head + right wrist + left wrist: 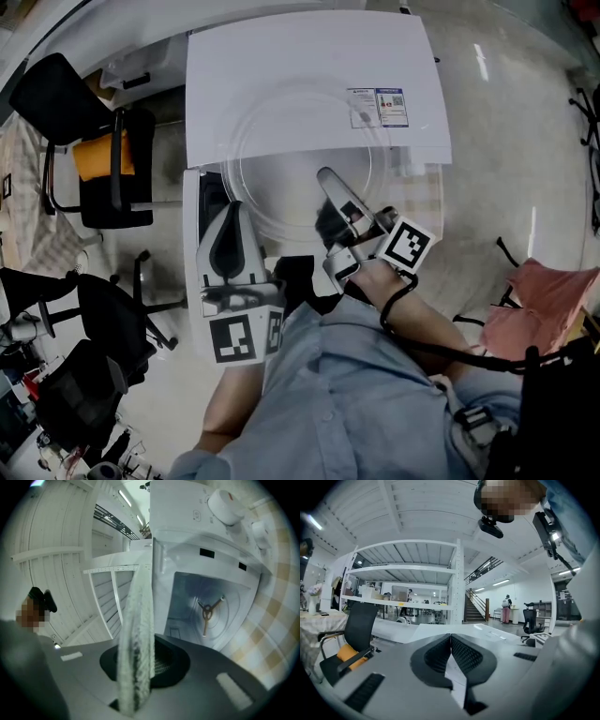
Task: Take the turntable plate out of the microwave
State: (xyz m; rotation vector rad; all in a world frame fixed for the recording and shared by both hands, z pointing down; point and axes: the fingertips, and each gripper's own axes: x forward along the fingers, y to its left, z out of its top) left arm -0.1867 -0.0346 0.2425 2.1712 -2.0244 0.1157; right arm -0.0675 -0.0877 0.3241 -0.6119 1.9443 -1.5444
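At nine to ten o'clock of the head view, a black office chair (117, 206) with an orange cushion (94, 155) stands on the floor beside the microwave (309, 66).

The left tongs (234, 211) sits at seven o'clock, low in front of the person's blue shirt. In the left gripper view the left tongs (451, 641) has its two ribbed pads pressed flat together with nothing between them.

The white microwave fills twelve o'clock, seen from above, and it rests on a bench (439, 202) covered in a pale checked cloth. The clear glass turntable plate (281, 187) is out of the cavity, held in the air, and its disc overlaps the microwave's top front edge.

The right tongs (330, 187) pinches the plate's rim at about five o'clock of the disc. In the right gripper view the turntable plate (136, 634) stands edge-on between the pads of the right tongs (161, 660), which are closed onto it with only the glass keeping them apart.

At three o'clock of that view the cavity (187, 602) is open, with a three-armed ring (208, 613) lying bare on its floor. A pink cloth (544, 300) lies at four o'clock of the head view.
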